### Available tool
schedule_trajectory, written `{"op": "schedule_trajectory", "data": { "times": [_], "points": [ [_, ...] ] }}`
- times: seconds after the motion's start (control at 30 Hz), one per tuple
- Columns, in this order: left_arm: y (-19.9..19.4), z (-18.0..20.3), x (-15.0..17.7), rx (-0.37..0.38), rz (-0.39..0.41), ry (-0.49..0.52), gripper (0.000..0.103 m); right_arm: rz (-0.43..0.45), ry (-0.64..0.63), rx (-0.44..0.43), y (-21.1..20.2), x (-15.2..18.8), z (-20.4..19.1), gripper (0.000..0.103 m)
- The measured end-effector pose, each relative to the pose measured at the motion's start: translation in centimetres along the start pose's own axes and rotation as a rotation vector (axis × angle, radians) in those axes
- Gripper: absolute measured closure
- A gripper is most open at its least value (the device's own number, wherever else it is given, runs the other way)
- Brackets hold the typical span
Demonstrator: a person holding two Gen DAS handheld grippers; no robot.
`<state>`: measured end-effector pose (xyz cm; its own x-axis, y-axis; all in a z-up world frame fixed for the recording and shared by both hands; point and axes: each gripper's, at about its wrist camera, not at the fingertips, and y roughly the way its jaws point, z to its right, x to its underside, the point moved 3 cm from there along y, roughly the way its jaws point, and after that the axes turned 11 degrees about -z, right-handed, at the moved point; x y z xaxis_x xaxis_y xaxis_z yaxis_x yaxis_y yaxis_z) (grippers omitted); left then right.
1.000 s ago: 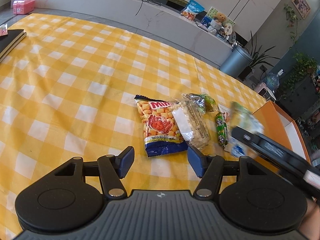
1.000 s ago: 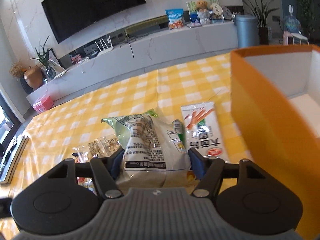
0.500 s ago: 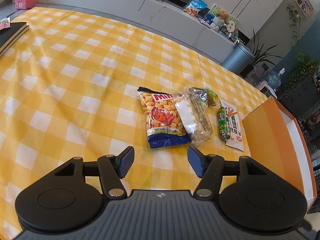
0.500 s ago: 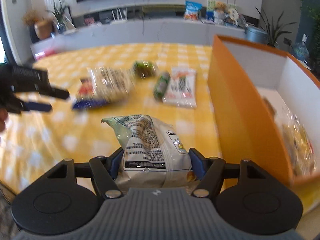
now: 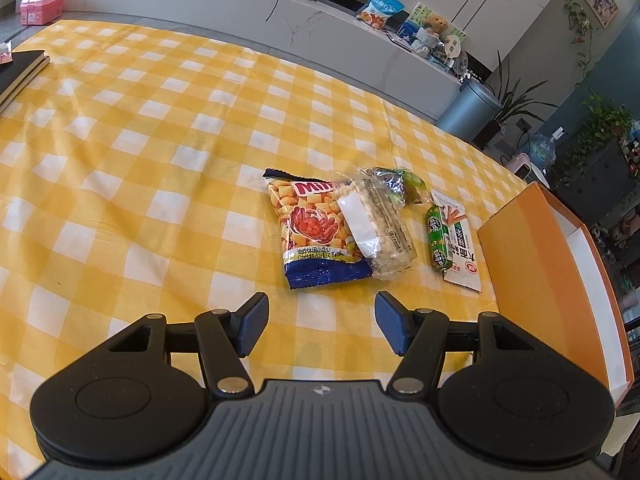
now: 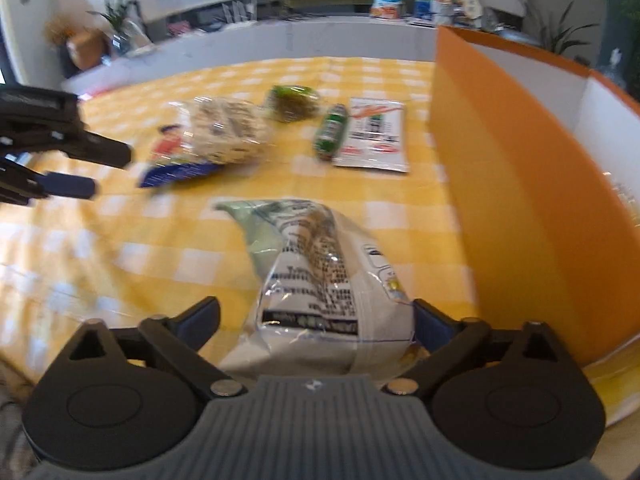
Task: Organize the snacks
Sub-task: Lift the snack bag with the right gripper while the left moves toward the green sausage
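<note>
In the right wrist view a pale green and white snack bag (image 6: 320, 272) stands between the jaws of my right gripper (image 6: 316, 320), which are opening. The left pad is clear of the bag. The bag hangs above the tablecloth beside the orange box (image 6: 520, 184). My left gripper (image 5: 320, 324) is open and empty, hovering just short of an orange and blue chip bag (image 5: 316, 232). A clear rice cracker pack (image 5: 380, 224) lies partly on that bag. Further right lie a crinkly green pack (image 5: 396, 180), a green sausage (image 5: 439, 236) and a white sachet (image 5: 460, 248).
A yellow checked cloth (image 5: 140, 152) covers the table. The orange box (image 5: 536, 272) stands at the table's right end, white inside, with a packet in it. Dark notebooks (image 5: 20, 68) lie at the far left edge. A long white counter runs behind the table.
The right gripper swung right with the pale bag to the orange box's near wall, then its jaws spread off the bag. It left the left wrist view. The left gripper stayed put.
</note>
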<state>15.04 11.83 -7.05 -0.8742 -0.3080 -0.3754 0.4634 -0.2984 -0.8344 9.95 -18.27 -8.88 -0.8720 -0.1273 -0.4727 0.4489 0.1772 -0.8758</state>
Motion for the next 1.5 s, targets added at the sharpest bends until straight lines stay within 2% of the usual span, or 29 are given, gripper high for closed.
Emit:
{"op": "schedule_trajectory", "data": {
  "times": [0.17,0.4,0.57,0.8,0.93,1.13,1.2,1.23,1.27,1.37,1.5],
  "points": [
    [0.0,-0.1,0.0,0.001,-0.006,-0.001,0.031,-0.014,0.008,0.012,0.1,0.0,0.0,0.003],
    [0.1,0.0,0.0,0.004,-0.018,0.002,0.031,-0.037,0.165,-0.116,0.0,0.0,1.6,0.003],
    [0.4,0.3,0.1,0.017,-0.042,0.022,0.031,-0.057,0.208,-0.182,-0.3,-0.1,2.1,0.003],
    [0.7,1.5,0.7,-0.006,-0.057,0.092,0.031,-0.026,0.363,-0.249,-0.5,-0.7,3.1,0.003],
    [0.9,2.0,1.0,-0.030,-0.059,0.122,0.031,-0.036,0.300,-0.130,0.5,-1.3,1.7,0.003],
    [1.0,1.7,1.0,-0.041,-0.066,0.107,0.031,-0.034,0.012,0.124,2.1,-0.8,-2.0,0.004],
    [1.0,1.6,0.9,-0.044,-0.065,0.106,0.031,-0.001,0.005,0.106,2.1,-0.5,-1.9,0.010],
    [1.0,1.6,0.9,-0.046,-0.064,0.105,0.031,0.017,0.013,0.115,1.8,-0.4,-1.7,0.023],
    [1.0,1.5,0.9,-0.048,-0.063,0.104,0.031,0.033,0.012,0.119,1.5,-0.5,-1.5,0.026],
    [1.0,1.5,1.0,-0.036,-0.060,0.100,0.031,0.040,0.002,0.134,1.0,-0.5,-0.9,0.031],
    [0.8,1.5,1.1,0.036,-0.054,0.092,0.031,0.056,0.014,0.114,0.6,-0.4,-0.4,0.032]
  ]
}}
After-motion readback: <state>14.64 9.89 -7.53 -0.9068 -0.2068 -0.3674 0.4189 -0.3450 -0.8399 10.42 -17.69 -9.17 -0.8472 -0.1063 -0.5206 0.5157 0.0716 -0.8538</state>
